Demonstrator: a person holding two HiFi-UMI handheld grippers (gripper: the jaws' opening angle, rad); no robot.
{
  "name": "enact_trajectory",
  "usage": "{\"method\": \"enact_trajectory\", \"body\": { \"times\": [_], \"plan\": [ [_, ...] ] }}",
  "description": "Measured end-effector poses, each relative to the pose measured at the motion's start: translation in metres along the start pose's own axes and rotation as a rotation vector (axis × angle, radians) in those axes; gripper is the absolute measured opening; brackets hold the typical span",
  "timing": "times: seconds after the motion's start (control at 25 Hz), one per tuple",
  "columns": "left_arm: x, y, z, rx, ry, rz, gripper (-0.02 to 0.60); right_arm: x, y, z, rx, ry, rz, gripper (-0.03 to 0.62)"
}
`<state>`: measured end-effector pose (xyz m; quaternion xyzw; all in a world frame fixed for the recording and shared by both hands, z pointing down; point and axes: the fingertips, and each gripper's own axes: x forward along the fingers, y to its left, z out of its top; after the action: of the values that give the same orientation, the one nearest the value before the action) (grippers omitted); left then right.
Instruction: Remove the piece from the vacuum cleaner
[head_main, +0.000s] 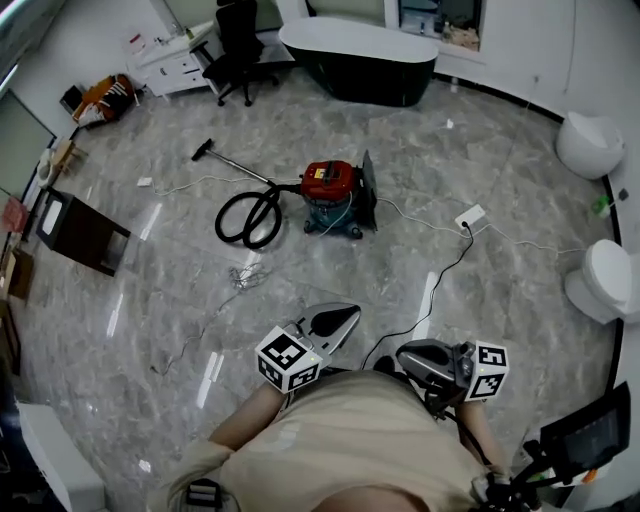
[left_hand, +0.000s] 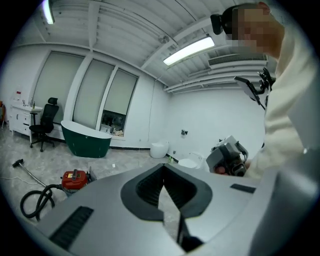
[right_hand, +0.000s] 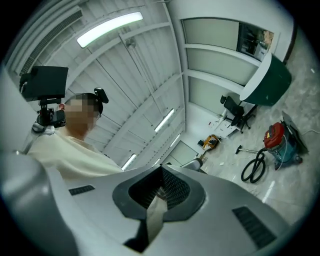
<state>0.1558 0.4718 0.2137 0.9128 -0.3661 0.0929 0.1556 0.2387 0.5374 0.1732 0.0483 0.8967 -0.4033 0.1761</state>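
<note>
The vacuum cleaner (head_main: 335, 195), red on top with a teal base, stands on the marble floor several steps ahead of me. Its black hose (head_main: 250, 215) lies coiled to its left, and a thin wand runs to a floor nozzle (head_main: 203, 150). A dark flat panel (head_main: 369, 185) stands upright against its right side. Both grippers are held close to my chest, far from the vacuum. My left gripper (head_main: 335, 320) is shut and empty, as is my right gripper (head_main: 425, 360). The vacuum (left_hand: 74, 179) appears low left in the left gripper view and the vacuum (right_hand: 280, 140) far right in the right gripper view.
A dark bathtub (head_main: 360, 55) and an office chair (head_main: 238, 45) stand at the back. Two white toilets (head_main: 590, 140) (head_main: 605, 280) line the right wall. A power strip (head_main: 470, 216) with cables lies right of the vacuum. A dark box (head_main: 80, 230) sits at left.
</note>
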Motion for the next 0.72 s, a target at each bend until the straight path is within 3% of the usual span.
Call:
{"method": "enact_trajectory", "body": {
  "times": [0.32, 0.52, 0.72],
  "plan": [
    [0.047, -0.018, 0.007, 0.063, 0.074, 0.029, 0.005, -0.045, -0.005, 0.032, 0.024, -0.053, 0.092, 0.002],
    [0.054, -0.011, 0.020, 0.081, 0.054, 0.061, 0.005, -0.055, -0.010, 0.041, 0.030, -0.082, 0.087, 0.002],
    [0.055, 0.008, 0.014, 0.035, 0.041, 0.080, 0.005, -0.057, -0.019, 0.041, 0.005, -0.084, 0.017, 0.002]
  ]
}}
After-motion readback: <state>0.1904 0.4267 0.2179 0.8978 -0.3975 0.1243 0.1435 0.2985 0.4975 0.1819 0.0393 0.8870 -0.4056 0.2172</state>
